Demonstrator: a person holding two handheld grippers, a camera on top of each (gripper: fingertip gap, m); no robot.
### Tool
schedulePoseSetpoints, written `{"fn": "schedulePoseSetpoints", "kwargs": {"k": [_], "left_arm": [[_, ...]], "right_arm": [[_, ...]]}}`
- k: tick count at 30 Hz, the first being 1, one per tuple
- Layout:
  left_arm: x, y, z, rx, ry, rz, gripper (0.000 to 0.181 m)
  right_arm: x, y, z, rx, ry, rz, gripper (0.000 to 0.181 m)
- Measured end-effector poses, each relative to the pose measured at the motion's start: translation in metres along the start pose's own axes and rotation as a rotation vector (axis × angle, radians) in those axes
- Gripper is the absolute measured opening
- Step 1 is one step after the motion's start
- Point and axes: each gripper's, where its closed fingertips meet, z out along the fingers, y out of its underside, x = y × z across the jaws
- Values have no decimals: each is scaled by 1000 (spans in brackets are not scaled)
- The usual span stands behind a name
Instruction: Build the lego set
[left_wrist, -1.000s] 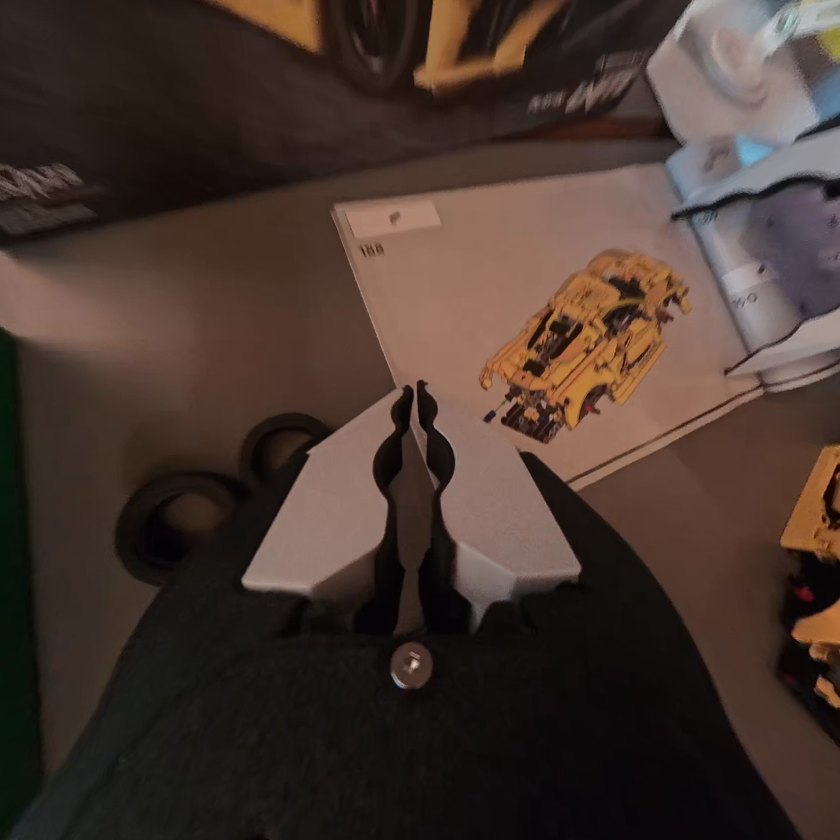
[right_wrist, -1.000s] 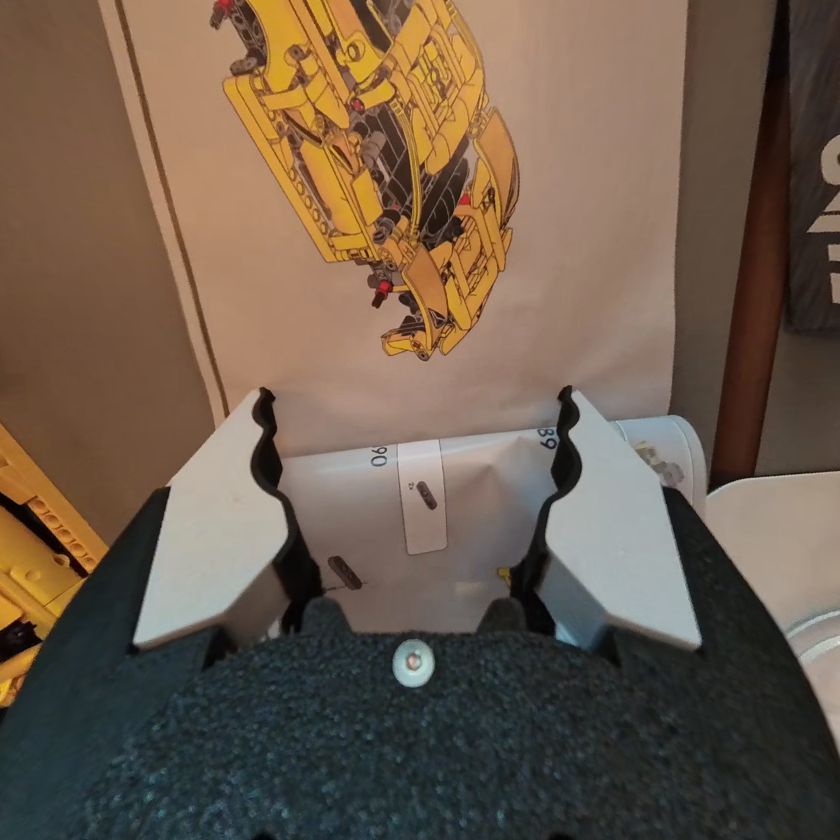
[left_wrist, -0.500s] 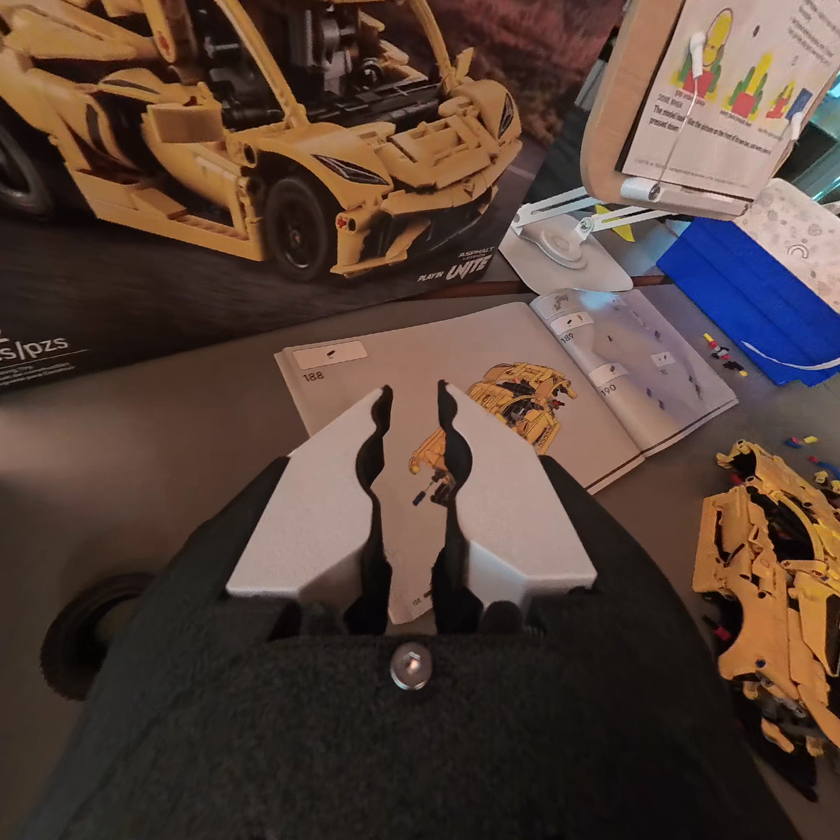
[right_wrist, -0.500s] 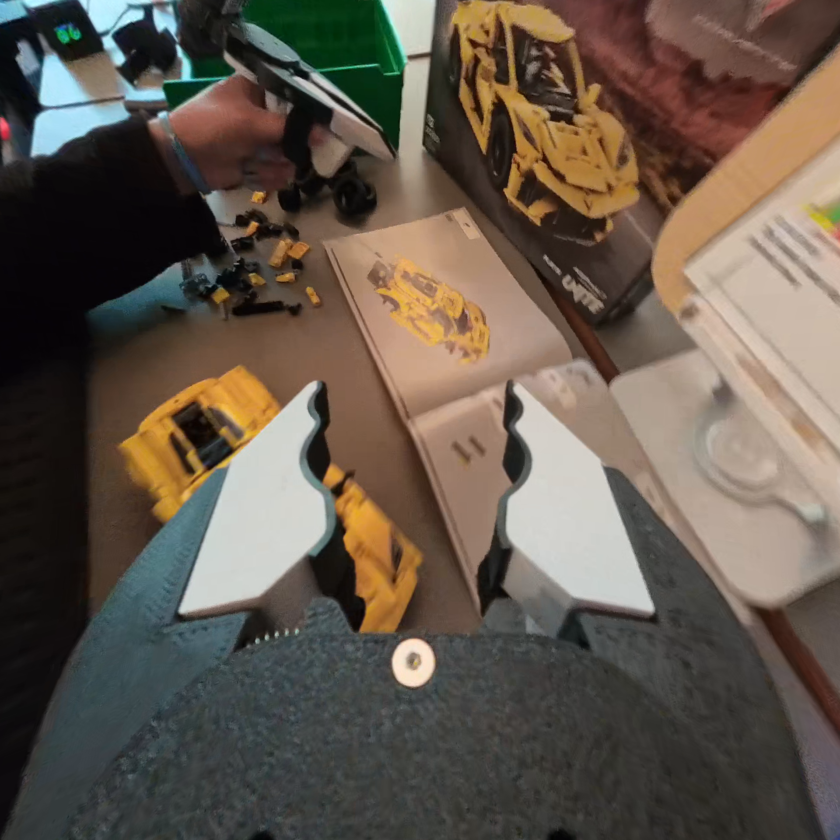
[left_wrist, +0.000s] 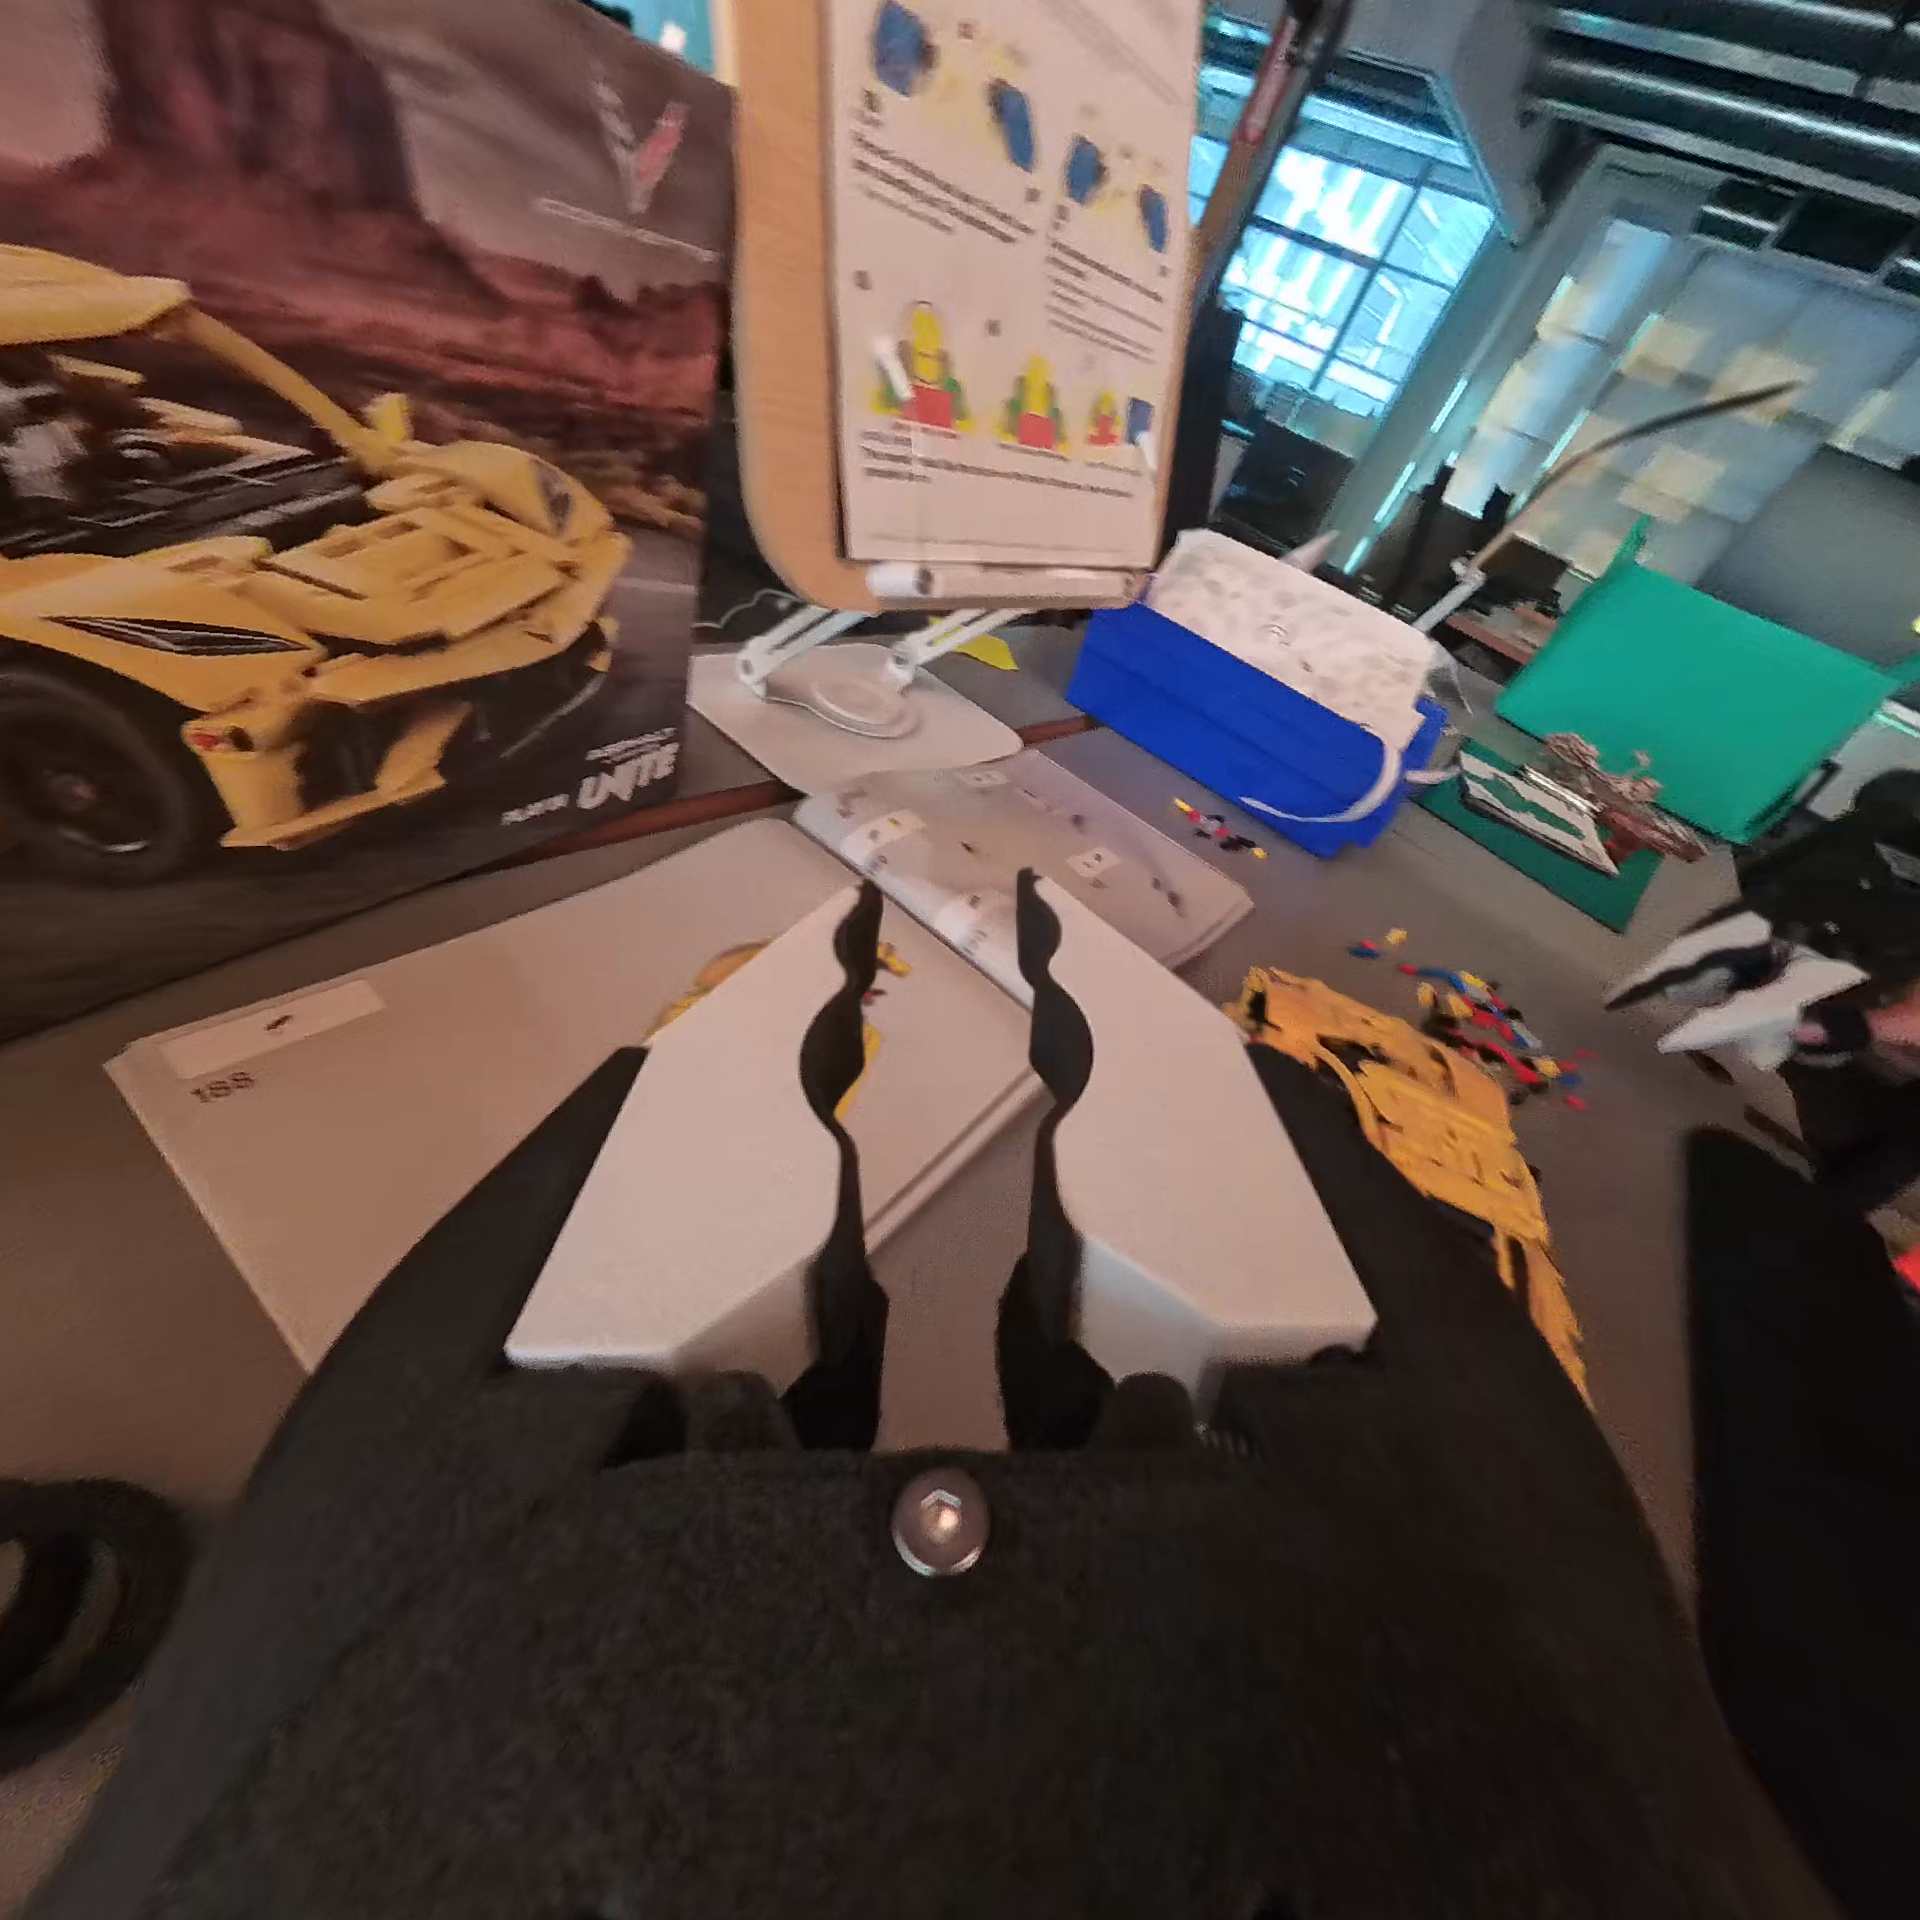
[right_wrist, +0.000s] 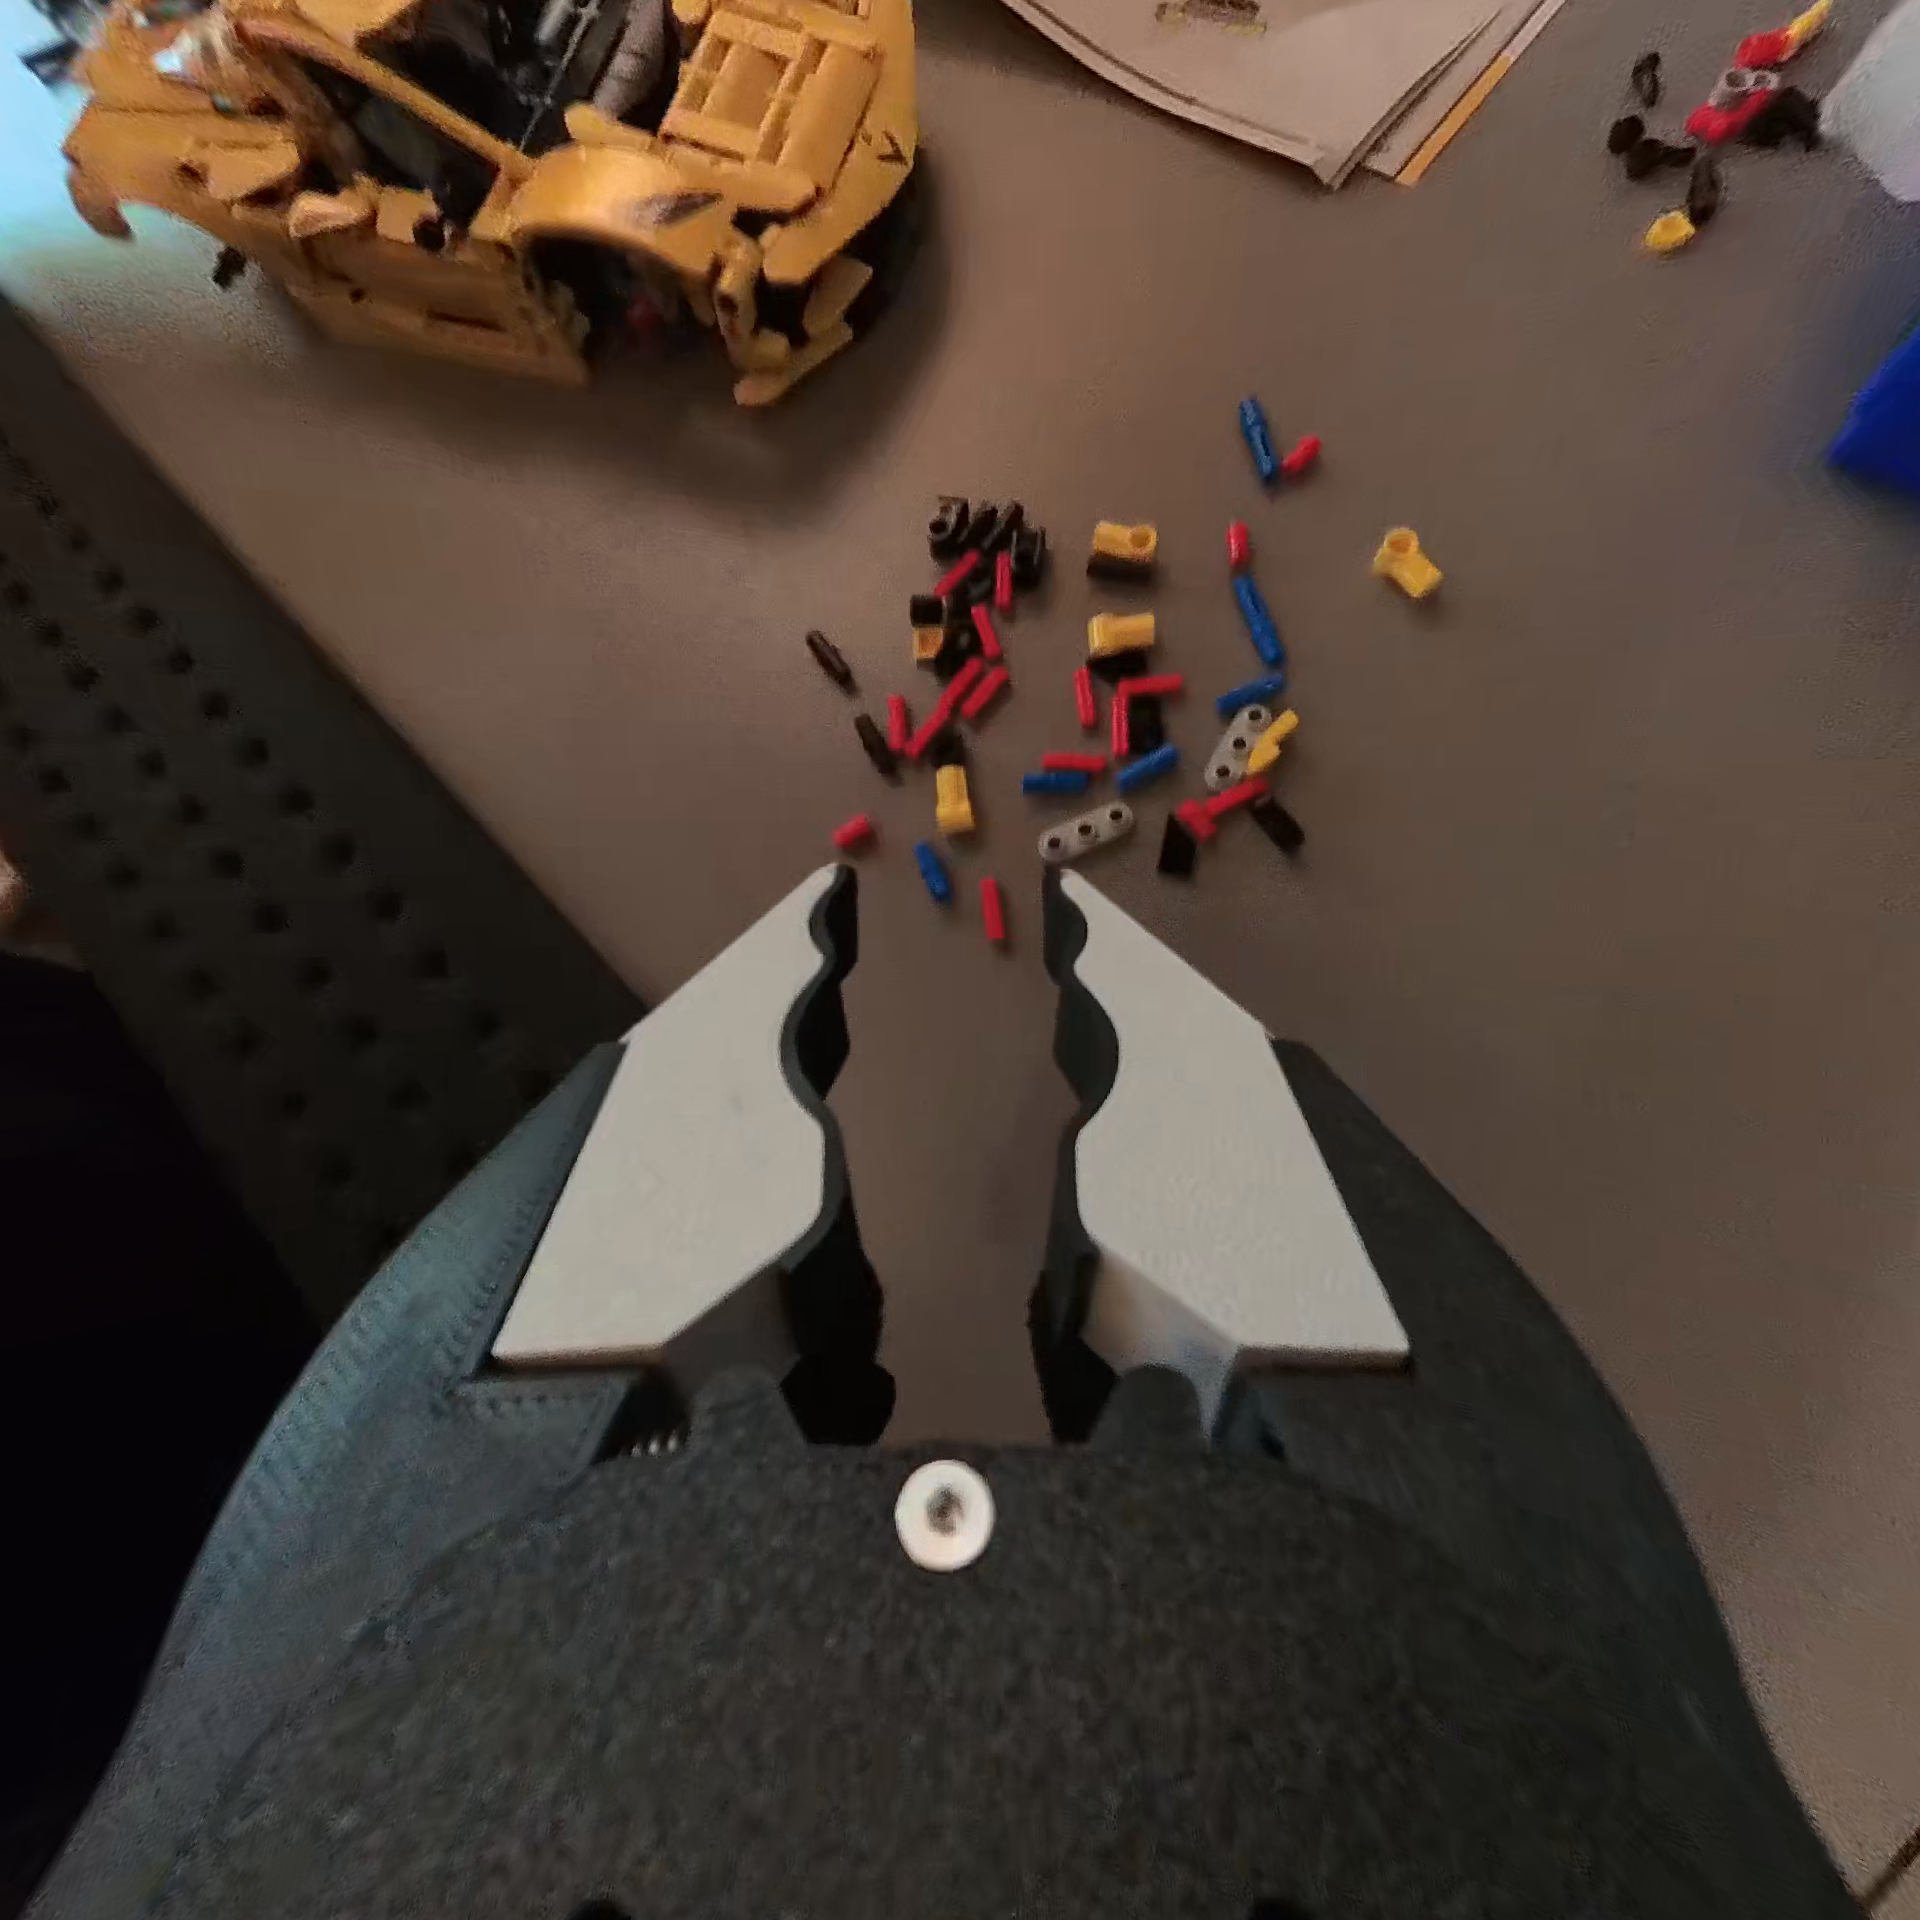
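Above the grey bench (right_wrist: 540, 623), the right gripper (right_wrist: 948, 883) hangs with its jaws narrowly apart and nothing between them, its tips just short of a scatter of small red, blue, black and yellow pieces (right_wrist: 1081, 707). Two grey strips with holes (right_wrist: 1086, 831) lie among them. Beyond the scatter, toward the far left, the half-built yellow car (right_wrist: 499, 177) sits on the bench, and a stack of papers (right_wrist: 1309, 73) lies at the far edge. A dark mat with rows of holes (right_wrist: 208, 779) runs along the bench's left side. The left gripper (left_wrist: 943, 904) is also empty, jaws parted by a narrow gap, above the open instruction booklet (left_wrist: 416, 1101); a black tyre (left_wrist: 73, 1600) lies at the near left. To the right of the booklet lies the yellow car (left_wrist: 1434, 1122), with loose pieces (left_wrist: 1475, 1008) beyond it. Farther back stand the set's box (left_wrist: 343, 468) showing the finished car, a clipboard on a stand (left_wrist: 966, 312) and a blue bin (left_wrist: 1226, 717).
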Motion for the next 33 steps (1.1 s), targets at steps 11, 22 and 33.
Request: {"fn": "schedulePoseSetpoints", "kwargs": {"k": [11,22,33], "left_arm": [[68,44,-50,-31,-75,78,26],[86,48,-43,-82,-93,166,26],[26,57,-68,129,-272,-25,21]], "right_arm": [[-8,15,35,23,-68,-207,21],[-46,-21,37,55,-131,-368,4],[-226,-68,163,-54,-491,-670,4]]}}
